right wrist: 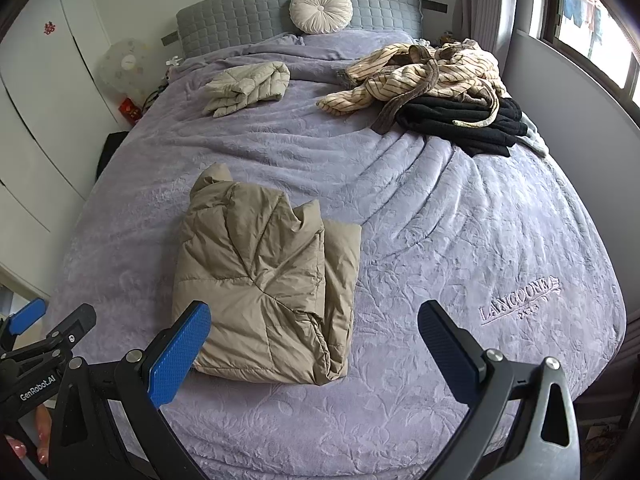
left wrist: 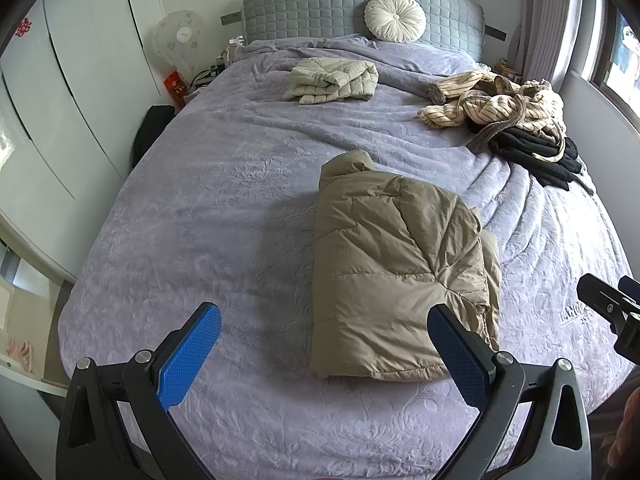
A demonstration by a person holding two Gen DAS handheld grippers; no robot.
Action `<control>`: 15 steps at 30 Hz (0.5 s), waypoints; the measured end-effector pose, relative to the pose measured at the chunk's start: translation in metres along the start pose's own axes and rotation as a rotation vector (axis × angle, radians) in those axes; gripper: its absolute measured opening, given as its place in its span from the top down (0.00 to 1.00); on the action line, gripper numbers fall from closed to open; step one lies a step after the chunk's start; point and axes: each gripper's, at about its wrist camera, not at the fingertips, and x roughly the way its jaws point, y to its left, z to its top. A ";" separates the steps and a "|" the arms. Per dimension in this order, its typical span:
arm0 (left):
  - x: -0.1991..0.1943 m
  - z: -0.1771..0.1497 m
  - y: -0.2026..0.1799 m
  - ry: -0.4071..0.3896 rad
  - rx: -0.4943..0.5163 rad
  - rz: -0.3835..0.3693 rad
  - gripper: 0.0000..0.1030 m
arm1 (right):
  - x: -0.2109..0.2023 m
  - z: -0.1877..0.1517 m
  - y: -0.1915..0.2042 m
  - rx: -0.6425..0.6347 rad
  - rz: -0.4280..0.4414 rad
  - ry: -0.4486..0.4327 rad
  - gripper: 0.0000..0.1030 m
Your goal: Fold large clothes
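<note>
A tan puffer jacket point(left wrist: 396, 264) lies folded into a thick rectangle on the lilac bedspread point(left wrist: 224, 208); it also shows in the right wrist view point(right wrist: 264, 280). My left gripper point(left wrist: 324, 344) is open and empty, held above the bed's near end, with its right finger over the jacket's near right corner. My right gripper point(right wrist: 316, 340) is open and empty, just in front of the jacket's near edge. The right gripper's body shows at the right edge of the left wrist view point(left wrist: 612, 312).
A folded cream quilted jacket point(left wrist: 332, 80) lies near the grey headboard point(left wrist: 360, 8). A heap of striped cream point(right wrist: 424, 76) and black clothes point(right wrist: 460, 124) sits at the bed's far right. White wardrobes point(left wrist: 60, 100) stand on the left, a window wall on the right.
</note>
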 end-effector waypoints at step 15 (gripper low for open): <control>0.000 -0.004 0.000 0.002 -0.001 0.002 0.00 | -0.001 0.002 -0.001 -0.003 0.004 0.003 0.00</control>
